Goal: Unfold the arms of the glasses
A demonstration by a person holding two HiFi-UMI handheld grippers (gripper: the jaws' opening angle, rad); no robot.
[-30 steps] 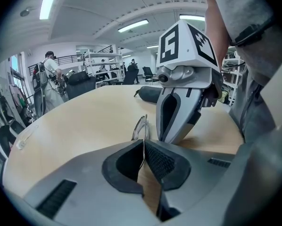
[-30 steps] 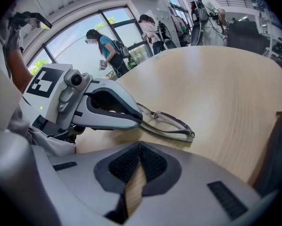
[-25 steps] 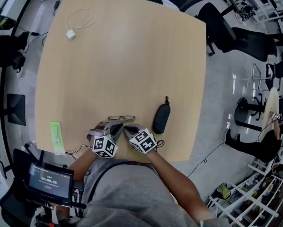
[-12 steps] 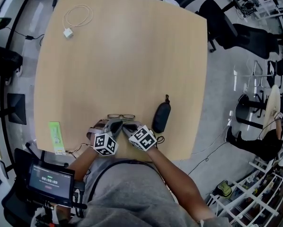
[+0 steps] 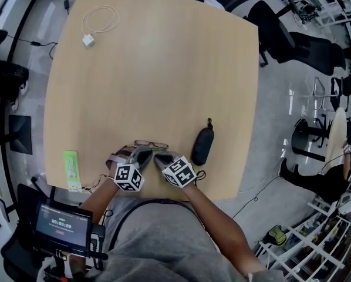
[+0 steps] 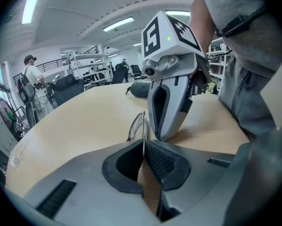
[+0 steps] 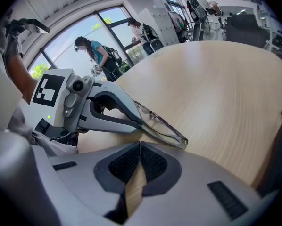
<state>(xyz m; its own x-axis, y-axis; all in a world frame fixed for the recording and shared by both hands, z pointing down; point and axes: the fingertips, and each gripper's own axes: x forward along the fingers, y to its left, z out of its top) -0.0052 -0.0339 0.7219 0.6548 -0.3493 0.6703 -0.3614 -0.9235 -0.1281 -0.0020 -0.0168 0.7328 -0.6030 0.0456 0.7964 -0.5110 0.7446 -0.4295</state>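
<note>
The folded glasses (image 5: 151, 144) lie on the wooden table (image 5: 164, 69) near its front edge, just ahead of both grippers. My left gripper (image 5: 144, 151) is shut on the left end of the glasses (image 6: 136, 126), whose thin edge runs straight into its jaw seam (image 6: 143, 144). The right gripper view shows those fingers clamped on the frame (image 7: 162, 124). My right gripper (image 5: 159, 156) is shut, its tips (image 6: 161, 136) down at the table beside the lenses. Nothing shows between its pads (image 7: 150, 164).
A black glasses case (image 5: 201, 146) lies just right of the grippers. A white charger (image 5: 88, 40) with a coiled cable (image 5: 100, 21) sits at the far left corner. A green strip (image 5: 71, 170) lies at the front left edge. Office chairs stand past the table's far side.
Both grippers stay at the glasses. The left gripper has rolled slightly about its own axis.
</note>
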